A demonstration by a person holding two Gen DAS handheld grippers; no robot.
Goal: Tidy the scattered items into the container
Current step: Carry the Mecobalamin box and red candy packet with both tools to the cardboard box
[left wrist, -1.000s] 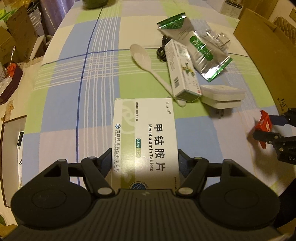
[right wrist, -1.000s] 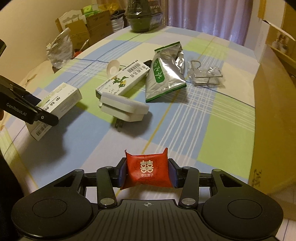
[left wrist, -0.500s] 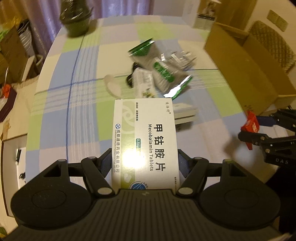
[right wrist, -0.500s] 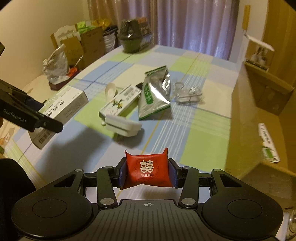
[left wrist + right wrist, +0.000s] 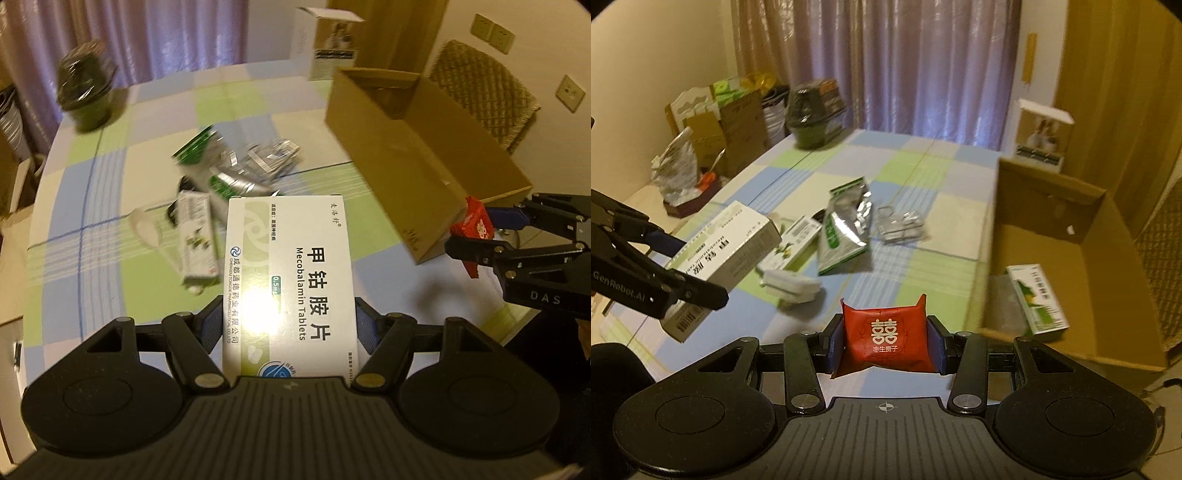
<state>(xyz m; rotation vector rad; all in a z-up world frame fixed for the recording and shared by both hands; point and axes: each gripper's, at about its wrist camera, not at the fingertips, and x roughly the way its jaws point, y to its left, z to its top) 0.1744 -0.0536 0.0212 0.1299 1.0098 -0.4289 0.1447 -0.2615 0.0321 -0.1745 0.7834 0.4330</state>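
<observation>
My left gripper [image 5: 290, 325] is shut on a white and green Mecobalamin tablet box [image 5: 290, 273], held in the air above the table; the same box [image 5: 720, 254] shows at the left of the right wrist view. A small red candy packet [image 5: 884, 338] sits pinched in my right gripper [image 5: 884, 341], which is shut on it; the packet [image 5: 476, 227] appears beside the open cardboard box [image 5: 417, 158]. That cardboard box [image 5: 1108, 280] stands at the table's right edge and holds a green and white carton [image 5: 1036, 299].
On the checked tablecloth [image 5: 934, 206] lie a silver-green foil pouch [image 5: 846, 229], a long medicine carton [image 5: 195, 240], a white spoon [image 5: 146, 229], a white plug adapter [image 5: 790, 286] and a clear wrapper [image 5: 903, 227]. A dark pot [image 5: 86, 96] stands far back.
Both grippers have risen and tilted up, keeping their loads. The cardboard box has come into fuller view on the right, its inside now showing in the right wrist view.
</observation>
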